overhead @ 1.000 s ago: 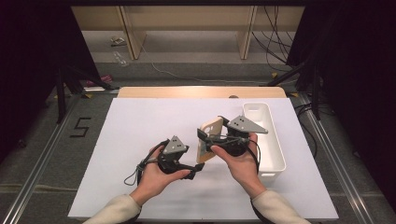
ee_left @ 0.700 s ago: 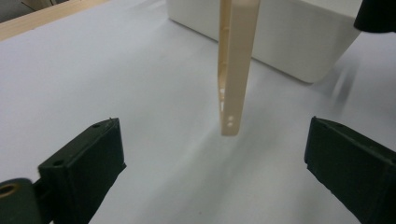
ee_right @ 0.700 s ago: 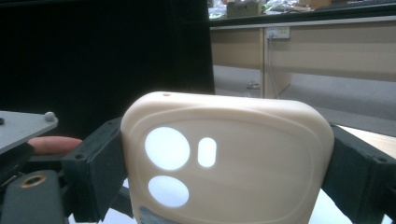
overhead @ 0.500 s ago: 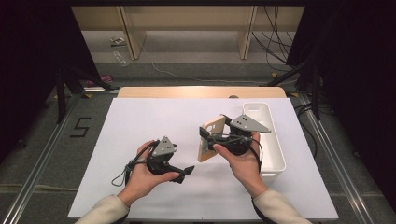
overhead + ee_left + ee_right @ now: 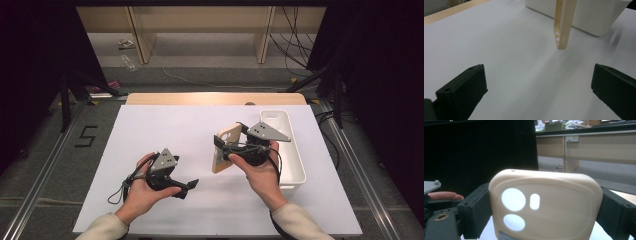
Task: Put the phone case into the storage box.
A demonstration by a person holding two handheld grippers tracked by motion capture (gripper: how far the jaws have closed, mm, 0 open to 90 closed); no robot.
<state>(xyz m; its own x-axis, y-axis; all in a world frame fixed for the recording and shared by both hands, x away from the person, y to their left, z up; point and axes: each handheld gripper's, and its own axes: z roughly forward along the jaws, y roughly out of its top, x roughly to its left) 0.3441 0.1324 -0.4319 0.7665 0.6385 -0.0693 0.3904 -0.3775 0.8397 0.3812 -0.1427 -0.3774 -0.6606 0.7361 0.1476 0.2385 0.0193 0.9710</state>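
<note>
A beige phone case (image 5: 229,134) stands on edge above the white table, and my right gripper (image 5: 227,150) is shut on it. In the right gripper view the case (image 5: 544,205) sits between both black jaws with its camera cut-outs facing me. My left gripper (image 5: 186,189) rests lower left of the case, apart from it. Its jaws have just been opening and now stand wide with nothing between them. In the left gripper view the case (image 5: 562,25) hangs edge-on ahead of the left gripper (image 5: 536,85).
A long white bin (image 5: 290,170) lies along the table's right side, just behind the right hand; it also appears behind the case (image 5: 596,17). A wooden strip (image 5: 215,98) borders the far edge. The white table surface (image 5: 165,130) spreads to the left.
The left gripper has drawn away from the case, leftward and toward the near edge, and its jaws have spread. The right gripper and the case have not moved.
</note>
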